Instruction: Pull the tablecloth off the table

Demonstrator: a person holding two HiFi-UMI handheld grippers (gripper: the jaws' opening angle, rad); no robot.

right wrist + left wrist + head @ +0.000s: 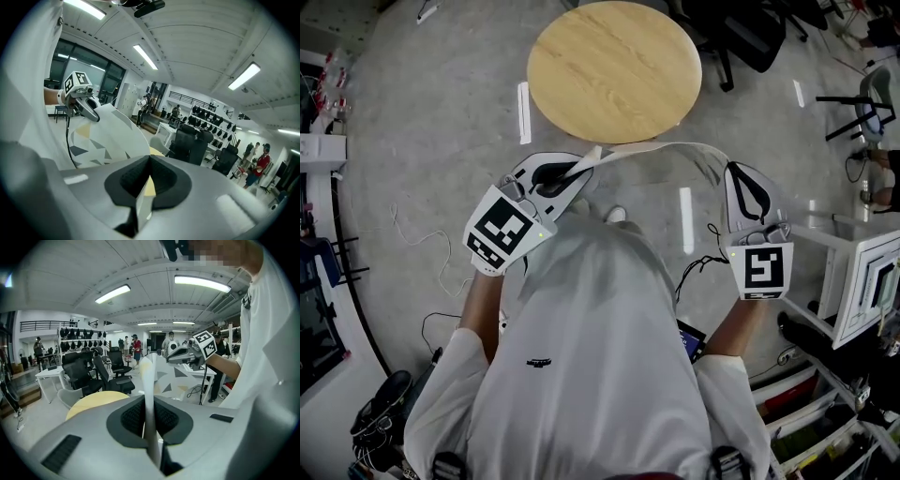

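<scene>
The round wooden table (614, 70) stands bare ahead of me. The tablecloth (656, 148), white with grey and yellow triangles, hangs off it as a band stretched between my two grippers. The left gripper (581, 169) is shut on one edge of the cloth, the right gripper (733, 171) on the other. In the left gripper view the cloth (149, 390) runs up out of the closed jaws of the left gripper (151, 423) toward the right gripper (187, 353), with the table (91, 403) behind. In the right gripper view the cloth (108, 136) spreads from the right gripper (144, 180) to the left gripper (86, 107).
Black office chairs (750, 37) stand beyond the table. A white shelf unit (853, 281) is close on my right, and cables (422, 244) lie on the grey floor at my left. Chairs (89, 373), desks and several people show far back in the room.
</scene>
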